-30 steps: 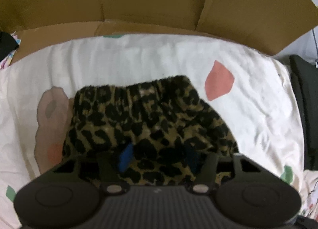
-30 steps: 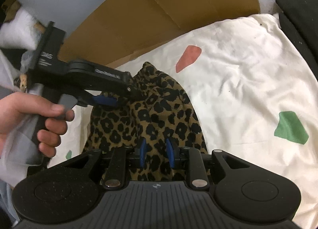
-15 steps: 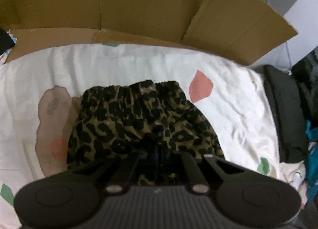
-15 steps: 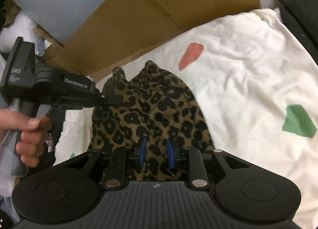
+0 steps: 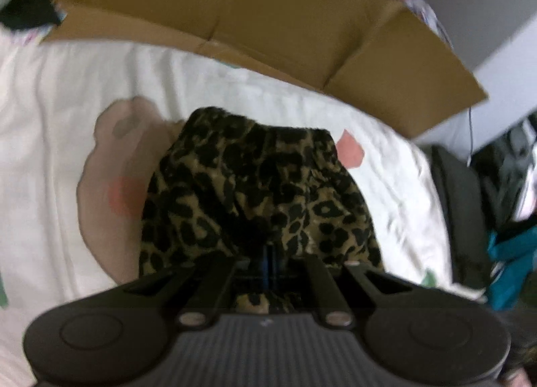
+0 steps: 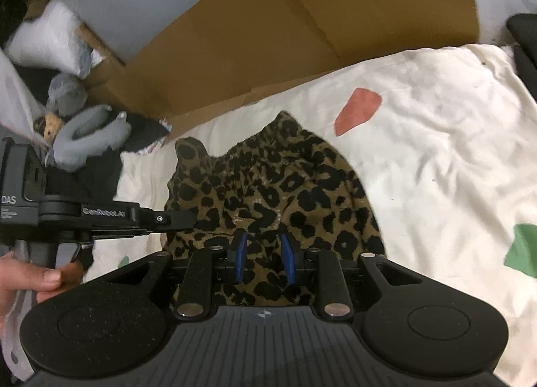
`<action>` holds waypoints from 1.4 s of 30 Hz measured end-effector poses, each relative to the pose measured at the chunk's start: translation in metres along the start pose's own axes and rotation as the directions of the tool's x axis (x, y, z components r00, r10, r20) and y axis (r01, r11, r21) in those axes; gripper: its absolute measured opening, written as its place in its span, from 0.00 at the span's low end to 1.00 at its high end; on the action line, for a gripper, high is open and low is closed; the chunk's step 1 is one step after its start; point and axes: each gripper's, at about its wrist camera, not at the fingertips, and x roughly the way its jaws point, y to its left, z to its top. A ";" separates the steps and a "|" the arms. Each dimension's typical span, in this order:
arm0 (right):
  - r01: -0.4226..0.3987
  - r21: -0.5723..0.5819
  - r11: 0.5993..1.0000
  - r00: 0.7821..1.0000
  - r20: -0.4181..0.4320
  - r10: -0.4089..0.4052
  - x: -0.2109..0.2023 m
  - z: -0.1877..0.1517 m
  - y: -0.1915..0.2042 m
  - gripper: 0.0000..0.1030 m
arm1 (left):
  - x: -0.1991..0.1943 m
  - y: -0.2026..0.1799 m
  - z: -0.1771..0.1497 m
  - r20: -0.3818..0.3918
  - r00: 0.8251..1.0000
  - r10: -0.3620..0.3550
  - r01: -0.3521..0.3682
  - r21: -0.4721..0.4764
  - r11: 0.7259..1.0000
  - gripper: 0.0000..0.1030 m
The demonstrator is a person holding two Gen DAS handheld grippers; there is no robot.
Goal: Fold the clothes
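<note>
Leopard-print garment lying bunched on a cream sheet printed with coloured patches; its gathered waistband edge faces the cardboard propped behind the sheet. Left tongs: blue pads pressed together, pinching the near edge of the garment; in the right wrist view the same tongs reach in from the left and meet the garment's left side, with a hand on the grip. Right tongs: blue pads apart, poised just over the near edge of the garment, fabric visible between them, nothing gripped. A grey plush toy lies beyond the sheet at upper left. The left wrist view is motion-blurred.
</note>
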 end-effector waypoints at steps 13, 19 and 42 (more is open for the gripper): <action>0.015 -0.063 0.998 0.995 -0.094 -0.021 0.043 -0.010 0.012 0.41 | -0.013 0.024 -0.017 0.002 0.999 0.039 -0.039 -0.021 0.999 0.03; 0.012 -0.103 0.995 0.993 -0.113 -0.024 0.046 -0.020 0.022 0.41 | -0.029 0.020 -0.019 -0.005 0.996 0.087 -0.087 0.011 0.996 0.08; 0.035 -0.180 0.983 0.994 -0.099 -0.054 0.039 -0.037 0.038 0.41 | 0.016 -0.067 0.017 -0.069 0.996 0.050 -0.047 0.037 0.998 0.41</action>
